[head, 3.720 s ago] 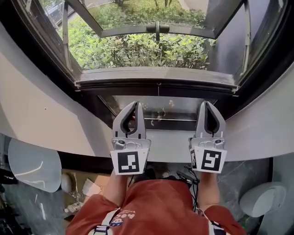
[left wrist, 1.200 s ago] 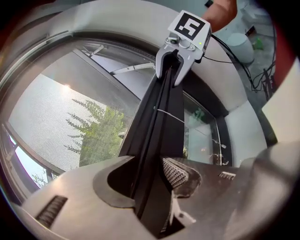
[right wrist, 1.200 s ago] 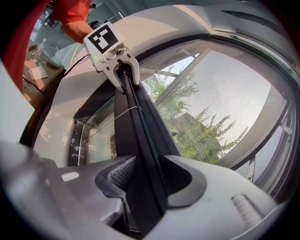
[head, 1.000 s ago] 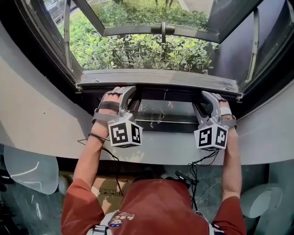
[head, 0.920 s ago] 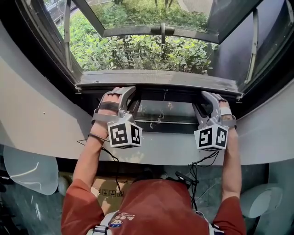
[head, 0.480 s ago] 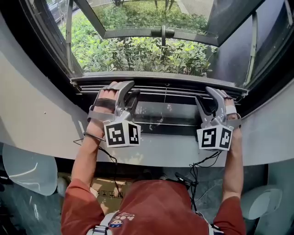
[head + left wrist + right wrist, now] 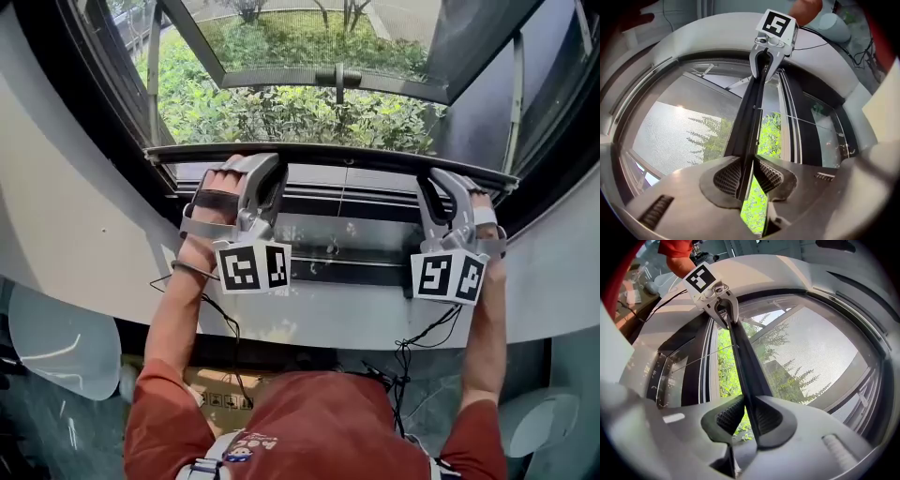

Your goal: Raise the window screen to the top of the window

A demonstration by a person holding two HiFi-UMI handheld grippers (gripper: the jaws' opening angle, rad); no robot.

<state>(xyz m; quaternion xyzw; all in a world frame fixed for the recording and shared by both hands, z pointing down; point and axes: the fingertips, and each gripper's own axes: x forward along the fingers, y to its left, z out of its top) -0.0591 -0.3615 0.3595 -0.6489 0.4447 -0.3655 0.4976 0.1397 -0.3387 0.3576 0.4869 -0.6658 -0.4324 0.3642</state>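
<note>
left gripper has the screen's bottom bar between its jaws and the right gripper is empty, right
No, the right gripper is not empty: the right gripper view shows the same bottom bar between its jaws, which are closing on it. The left gripper, jaws also closing, does have the bar between them.

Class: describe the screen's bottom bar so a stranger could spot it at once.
Find the open window over green bushes. A dark bar spans it, side to side. Unlike the sill rails below, it carries the mesh.
</note>
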